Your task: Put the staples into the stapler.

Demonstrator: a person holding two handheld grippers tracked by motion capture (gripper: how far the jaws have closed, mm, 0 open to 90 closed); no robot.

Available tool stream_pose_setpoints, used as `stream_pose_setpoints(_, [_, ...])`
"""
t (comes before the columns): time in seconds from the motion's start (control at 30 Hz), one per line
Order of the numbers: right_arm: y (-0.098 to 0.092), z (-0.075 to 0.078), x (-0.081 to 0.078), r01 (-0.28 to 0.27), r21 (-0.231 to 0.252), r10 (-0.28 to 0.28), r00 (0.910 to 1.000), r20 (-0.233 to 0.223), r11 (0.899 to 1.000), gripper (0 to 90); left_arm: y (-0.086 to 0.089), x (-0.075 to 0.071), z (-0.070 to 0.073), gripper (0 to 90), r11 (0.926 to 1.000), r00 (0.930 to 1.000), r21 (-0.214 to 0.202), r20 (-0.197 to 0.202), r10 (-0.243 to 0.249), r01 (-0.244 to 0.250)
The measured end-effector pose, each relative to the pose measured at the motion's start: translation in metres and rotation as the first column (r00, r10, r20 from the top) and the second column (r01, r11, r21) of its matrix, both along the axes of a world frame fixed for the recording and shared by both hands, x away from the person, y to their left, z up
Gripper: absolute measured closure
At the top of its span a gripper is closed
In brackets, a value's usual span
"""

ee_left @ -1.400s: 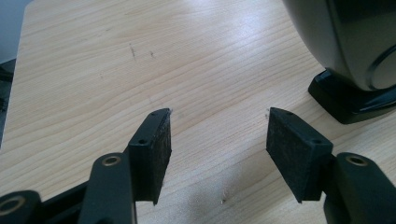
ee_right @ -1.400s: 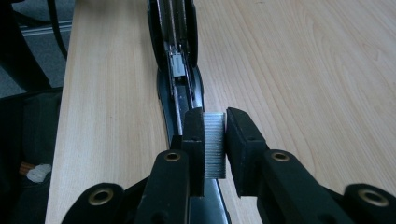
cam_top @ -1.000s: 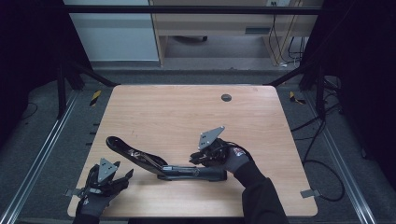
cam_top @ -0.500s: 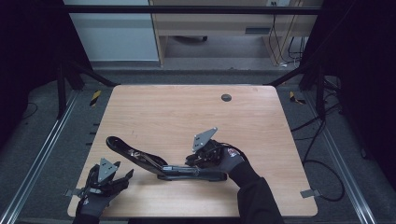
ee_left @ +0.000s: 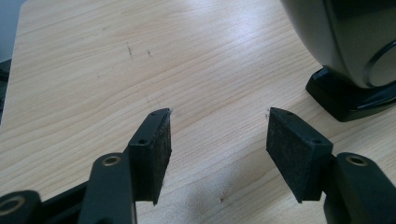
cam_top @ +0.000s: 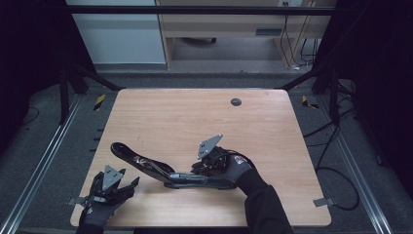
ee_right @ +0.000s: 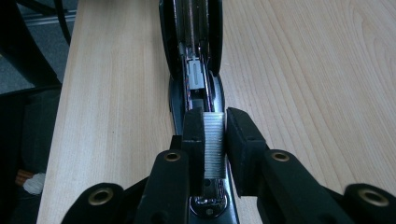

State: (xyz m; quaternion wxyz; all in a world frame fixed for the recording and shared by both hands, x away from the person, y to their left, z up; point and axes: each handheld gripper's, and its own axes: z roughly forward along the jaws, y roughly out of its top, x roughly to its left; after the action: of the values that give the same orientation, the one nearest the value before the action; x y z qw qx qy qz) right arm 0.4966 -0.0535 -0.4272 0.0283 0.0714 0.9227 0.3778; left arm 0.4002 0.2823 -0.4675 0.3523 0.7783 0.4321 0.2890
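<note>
Right gripper view, right gripper [ee_right: 215, 140] clamping a staple strip [ee_right: 214, 144] over the opened stapler [ee_right: 196, 46] (frame centre), left gripper [ee_left: 217, 135] jaws wide, empty, lower left of high view.

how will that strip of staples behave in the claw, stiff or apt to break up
The staple strip looks thin and finely ribbed, so probably stiff lengthwise yet apt to snap into pieces if squeezed or bent. Its bare metal may slip between the right claw pads. It seems very light, hovering above the open stapler.

1 stapler [cam_top: 156, 168], 1 staple strip [ee_right: 214, 144] — 2 hand-held grippers.
</note>
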Motion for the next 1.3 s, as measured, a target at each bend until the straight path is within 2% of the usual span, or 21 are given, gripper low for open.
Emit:
stream_pose_setpoints(0.47, [0.006,-0.007,0.0,-0.015,-0.029,0.015,0.9999,-0.008,0.999,78.2,0.0,0.0,0.0,39.9,1.0,1.0,0.0,0.001,-0.001,0.001])
stream_pose_setpoints(1.3, [0.009,-0.015,0.003,-0.031,-0.04,0.03,0.9992,-0.026,0.999,78.3,0.0,0.0,0.0,39.9,1.0,1.0,0.001,-0.002,-0.001,0.001])
